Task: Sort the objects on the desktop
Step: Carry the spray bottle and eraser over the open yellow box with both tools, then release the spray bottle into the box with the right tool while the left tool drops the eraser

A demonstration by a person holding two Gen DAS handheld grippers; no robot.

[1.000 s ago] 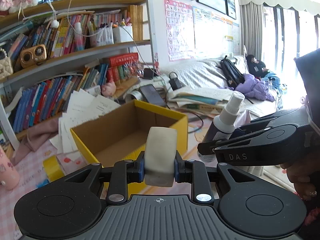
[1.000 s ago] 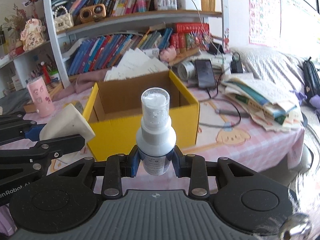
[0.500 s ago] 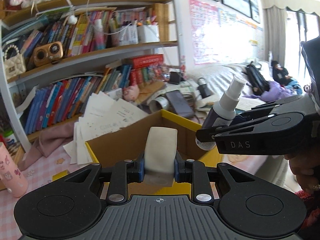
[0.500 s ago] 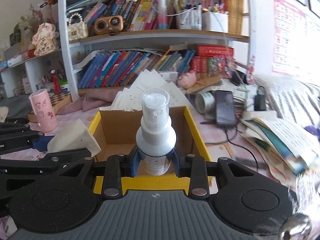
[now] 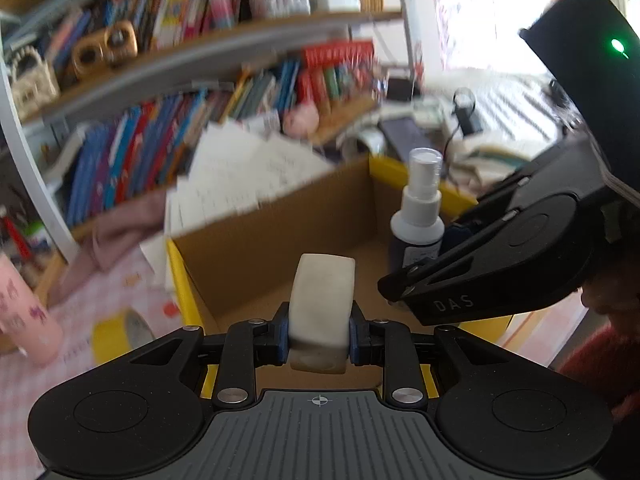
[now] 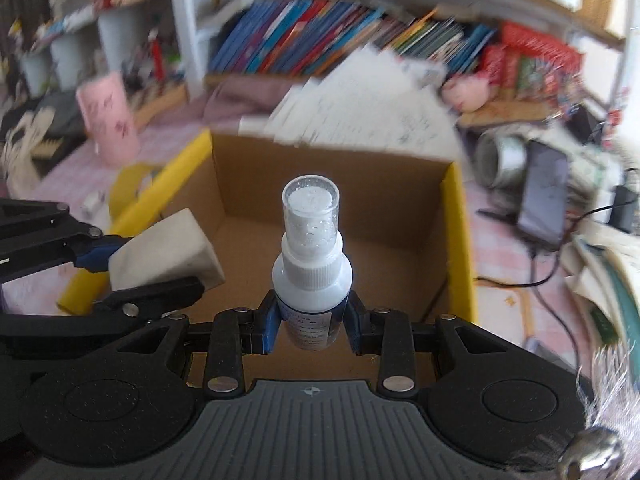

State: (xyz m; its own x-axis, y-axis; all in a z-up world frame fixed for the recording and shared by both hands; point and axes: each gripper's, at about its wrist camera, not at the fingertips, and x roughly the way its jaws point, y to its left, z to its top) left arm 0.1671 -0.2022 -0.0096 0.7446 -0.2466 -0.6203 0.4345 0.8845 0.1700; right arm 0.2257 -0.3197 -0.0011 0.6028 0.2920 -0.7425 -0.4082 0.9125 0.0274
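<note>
Both tongs have travelled from short of the yellow box (image 6: 456, 232) to over its opening; left tongs (image 5: 319, 330) clench the eraser (image 5: 322, 300), right tongs (image 6: 311, 330) the spray bottle (image 6: 312, 264) (release seems next).

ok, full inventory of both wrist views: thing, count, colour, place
open cardboard box: 1, yellow outside, brown inside, centre of table
white rectangular eraser block: 1, off-white, over box
small spray bottle: 1, white with clear cap, over box
tape roll: 1, yellow, left of box
pink tumbler: 1, pink, far left
loose paper sheets: several, white, behind box
phone: 1, dark, right of box
shelved books: many, mixed, behind
left gripper: black, shut on eraser
right gripper: black, shut on bottle
</note>
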